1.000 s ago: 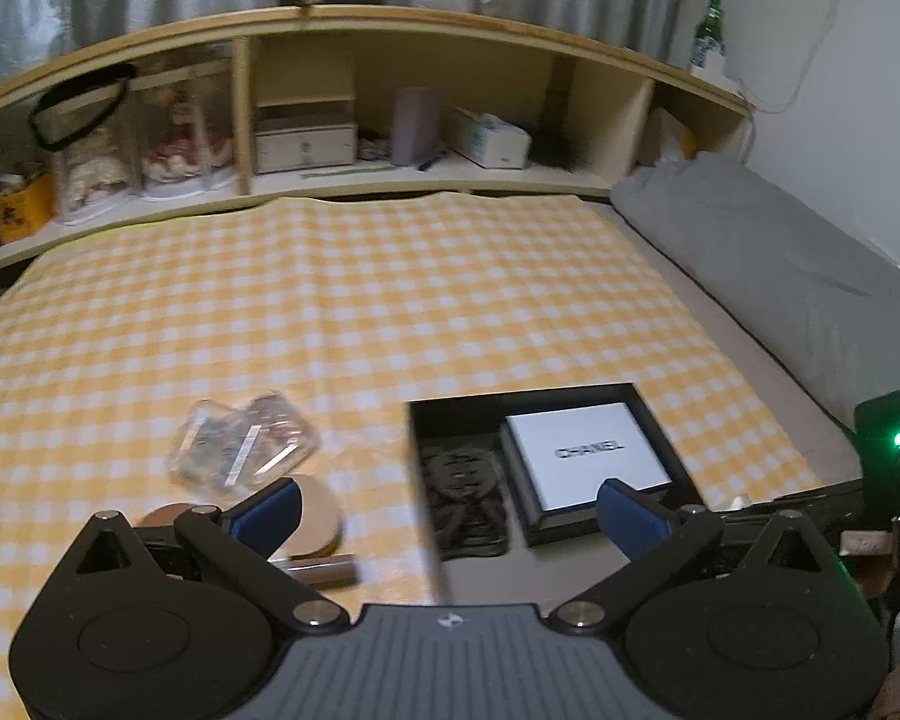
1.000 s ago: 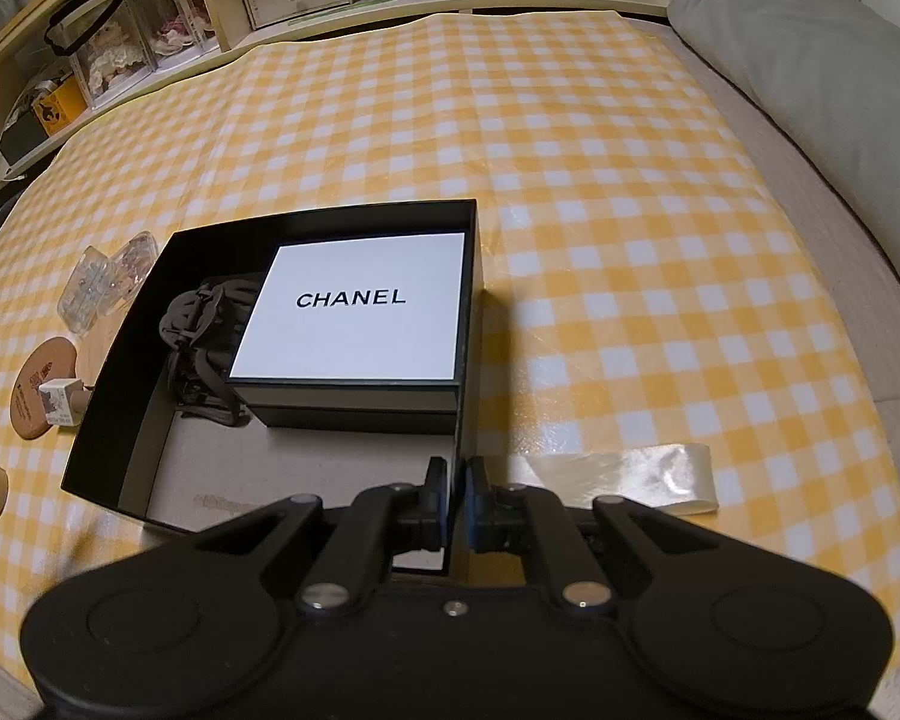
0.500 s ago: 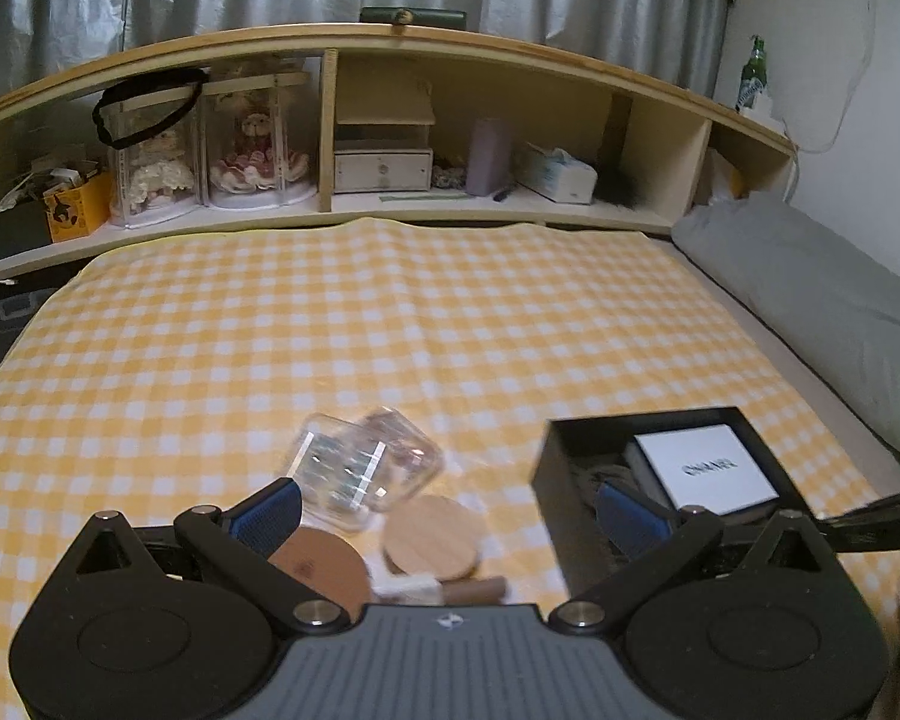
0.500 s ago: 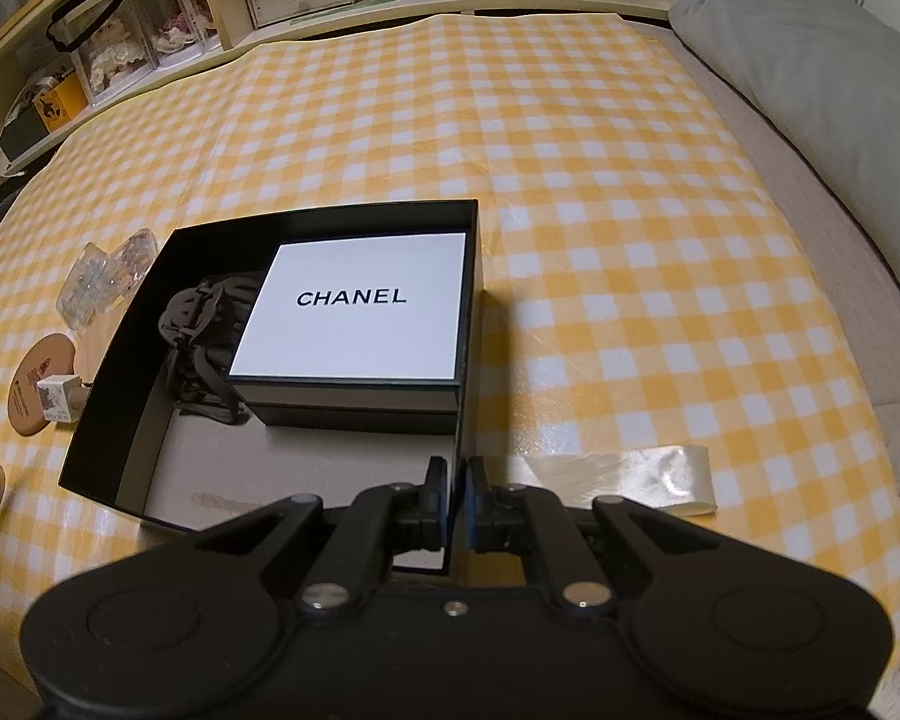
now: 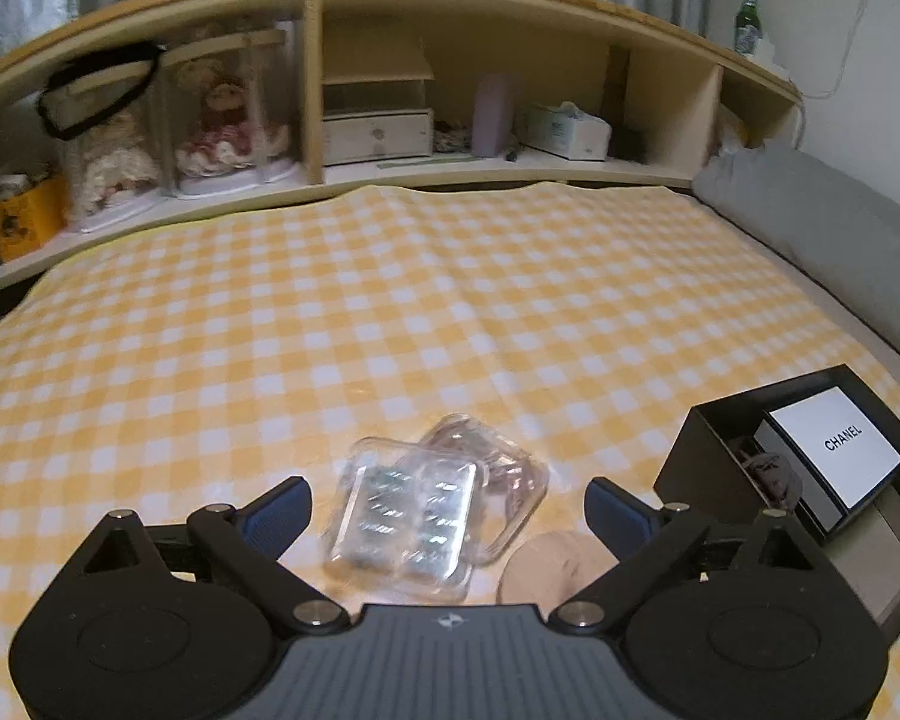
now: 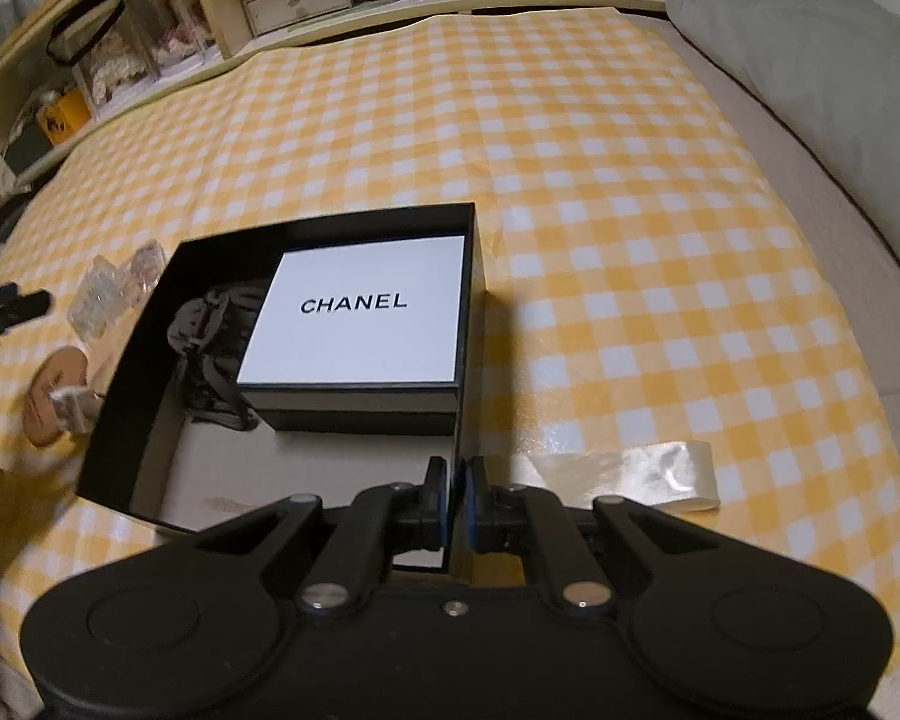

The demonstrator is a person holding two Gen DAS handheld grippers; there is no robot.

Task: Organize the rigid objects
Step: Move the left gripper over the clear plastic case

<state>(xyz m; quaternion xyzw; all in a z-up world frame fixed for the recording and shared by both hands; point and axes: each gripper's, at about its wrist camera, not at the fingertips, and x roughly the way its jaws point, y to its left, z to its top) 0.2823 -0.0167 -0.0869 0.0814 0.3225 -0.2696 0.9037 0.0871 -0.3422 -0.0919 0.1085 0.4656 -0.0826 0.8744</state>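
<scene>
The left gripper (image 5: 444, 513) fills the lower frame: matte black linkage arms with silver screws, two round embossed discs, a ribbed grey centre plate bearing a small white logo, and blue pads on its fingertips (image 5: 276, 510). The right gripper (image 6: 456, 501) is likewise black, with silver screws and blue-edged pads.

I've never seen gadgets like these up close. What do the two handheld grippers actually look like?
Both are matte black plastic. The left gripper has two angled linkage arms with silver pivot screws, round black discs at each side, a ribbed grey centre plate bearing a small logo, and blue pads on its fingers. The right gripper has the same black linkages, silver screws and discs, with blue edging on its pads. No cables or sleeves show.
</scene>
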